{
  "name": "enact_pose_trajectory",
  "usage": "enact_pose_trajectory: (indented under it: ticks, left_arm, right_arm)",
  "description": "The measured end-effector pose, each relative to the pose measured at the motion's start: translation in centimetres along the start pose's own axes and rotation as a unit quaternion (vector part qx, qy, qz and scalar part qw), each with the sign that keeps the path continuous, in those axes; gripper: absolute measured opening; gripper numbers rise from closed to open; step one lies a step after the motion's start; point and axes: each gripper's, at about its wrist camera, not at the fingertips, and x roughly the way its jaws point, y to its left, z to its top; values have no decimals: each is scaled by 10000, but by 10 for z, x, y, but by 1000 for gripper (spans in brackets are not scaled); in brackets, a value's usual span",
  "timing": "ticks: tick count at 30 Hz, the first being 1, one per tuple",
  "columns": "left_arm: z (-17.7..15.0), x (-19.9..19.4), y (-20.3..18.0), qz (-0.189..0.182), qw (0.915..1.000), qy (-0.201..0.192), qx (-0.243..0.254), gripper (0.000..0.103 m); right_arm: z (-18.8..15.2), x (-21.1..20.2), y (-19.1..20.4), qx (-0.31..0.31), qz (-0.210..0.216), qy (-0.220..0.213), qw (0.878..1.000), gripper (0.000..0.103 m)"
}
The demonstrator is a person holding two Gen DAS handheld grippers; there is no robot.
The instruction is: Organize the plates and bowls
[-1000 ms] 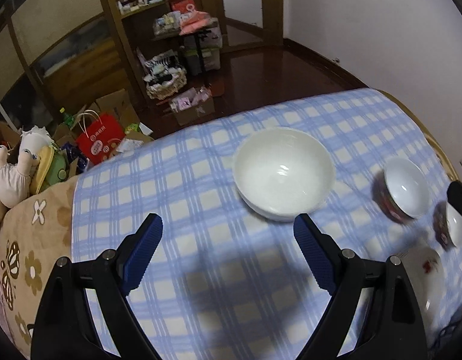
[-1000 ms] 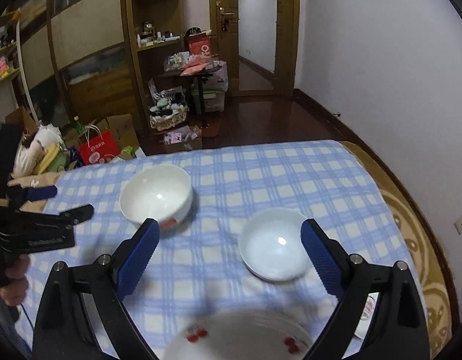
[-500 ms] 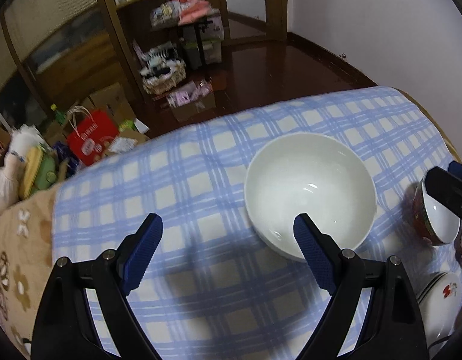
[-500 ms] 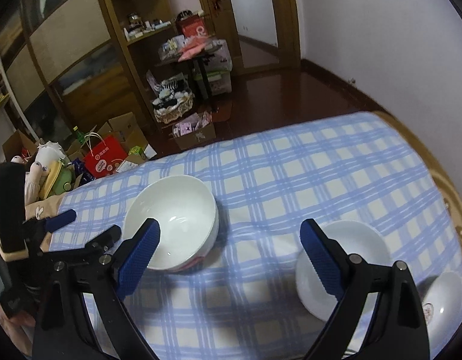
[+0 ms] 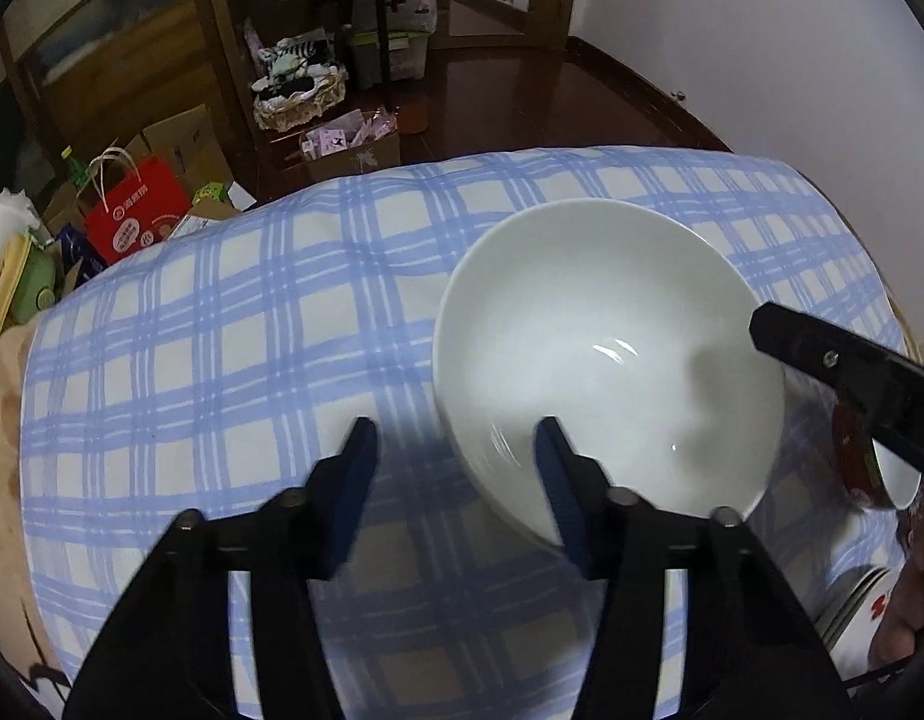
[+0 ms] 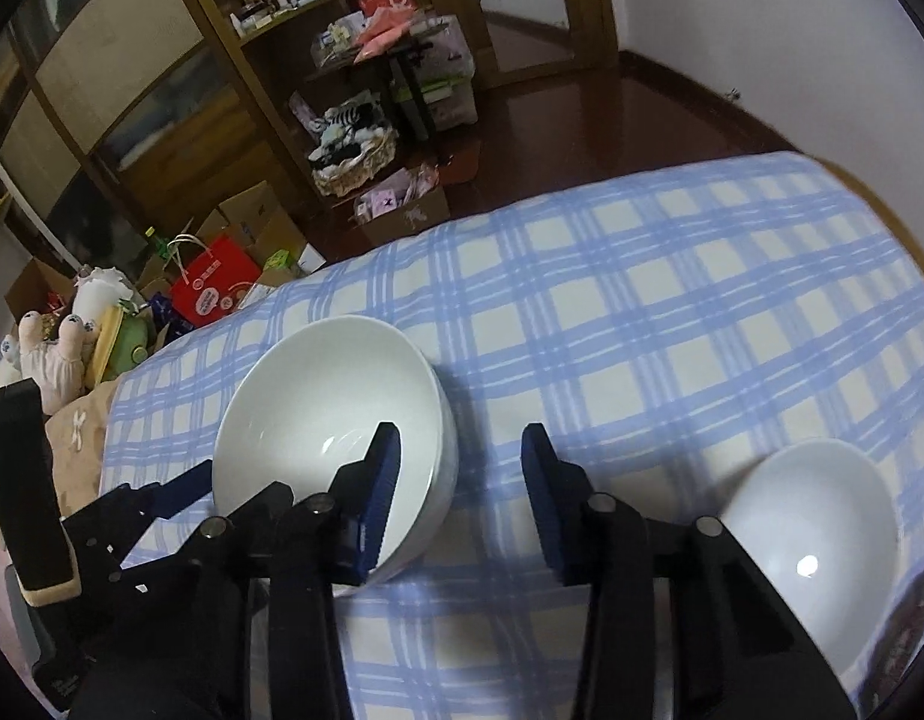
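Observation:
A large white bowl (image 5: 606,354) stands on the blue checked tablecloth (image 5: 222,330). My left gripper (image 5: 456,474) straddles its near left rim, one finger inside and one outside. Its jaws are closing, with gaps still showing on both sides of the wall. In the right wrist view the same bowl (image 6: 318,420) has its right rim between the closing jaws of my right gripper (image 6: 462,480), whose pads are also not pressing. A smaller white bowl (image 6: 816,528) sits to the right. My right gripper's black finger (image 5: 846,372) reaches over the big bowl's far side.
A small red-patterned bowl (image 5: 864,462) and stacked plates with red marks (image 5: 858,594) lie at the table's right edge beside a hand (image 5: 906,618). Beyond the far table edge are a red bag (image 5: 138,210), boxes, shelves and soft toys (image 6: 60,354).
Both grippers came down and closed in on the large white bowl. Their jaws narrowed from wide apart. Each now has the bowl's rim between its fingers.

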Motion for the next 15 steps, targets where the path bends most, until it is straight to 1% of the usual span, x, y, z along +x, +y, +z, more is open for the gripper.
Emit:
enact_pose_trajectory:
  ticks: [1,3,4,6,7,9,11,15]
  left_arm:
    - [0,1,2,-73,10000,14,-44,42]
    - [-1,2,5,-228,9996,15,-186,34]
    - [-2,3,6,-300,9992,4,-246,32]
    - [-2,2,7,-394,9987,-16,-322,23]
    - [-2,1,6,-427,9986,-20,-322,21]
    - [-3,-1,4,-372,9988,-64,-297,20]
    - [-4,-2,3,-317,9991,-83,-257,19]
    - [-4,-6,5,-336,9989,-62,-322,16]
  right_arm:
    - [0,3,1,-27,-11,46,10000,34]
    - [1,9,2,-24,-10,144,9999,25]
    - [2,11,2,3,17,196,9998,22]
    - [3,14,3,27,41,275,9996,18]
    - [3,16,5,-8,16,330,9995,16]
    - [2,19,11,-135,-142,450,9988,14]
    - [0,22,13,-197,-175,514,9983,11]
    - [-5,17,17,-335,-254,447,9981,10]
